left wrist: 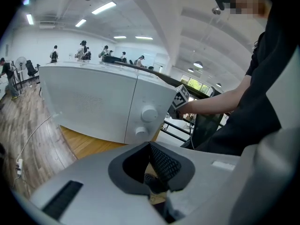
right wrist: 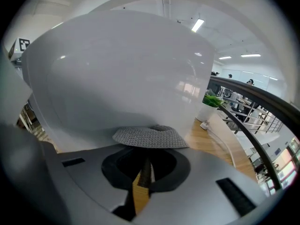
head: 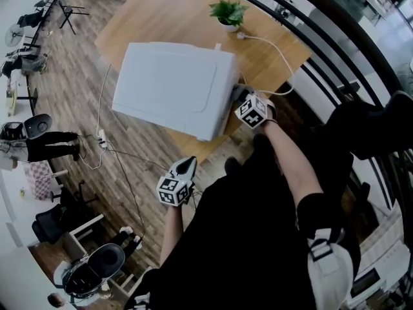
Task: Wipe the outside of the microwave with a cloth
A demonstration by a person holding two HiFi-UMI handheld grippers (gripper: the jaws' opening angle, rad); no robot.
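Pressing a grey knitted cloth (right wrist: 150,136) flat against the white side wall of the microwave (head: 174,86), the right tool (right wrist: 146,163) has its jaws drawn together on the cloth's near edge. Cloth fans out past the jaw tips and touches the glossy wall, low on it.

Microwave: stands on the wooden surface (head: 161,15), near the corner closest to the person. The wall being touched is the one beside the two round knobs (left wrist: 149,114), as seen from the left gripper view.

Left tool (left wrist: 154,165): jaws closed against each other, nothing between them. Held low and off the edge of the surface, well apart from the microwave and above the plank floor (head: 77,108). It points towards the microwave's front face.

Other items on the surface: a small potted plant (head: 228,13) behind the microwave, and a white cable (head: 271,44) running from beside the plant round towards the microwave's right side.

Person's right forearm (head: 290,154) is stretched out to the microwave
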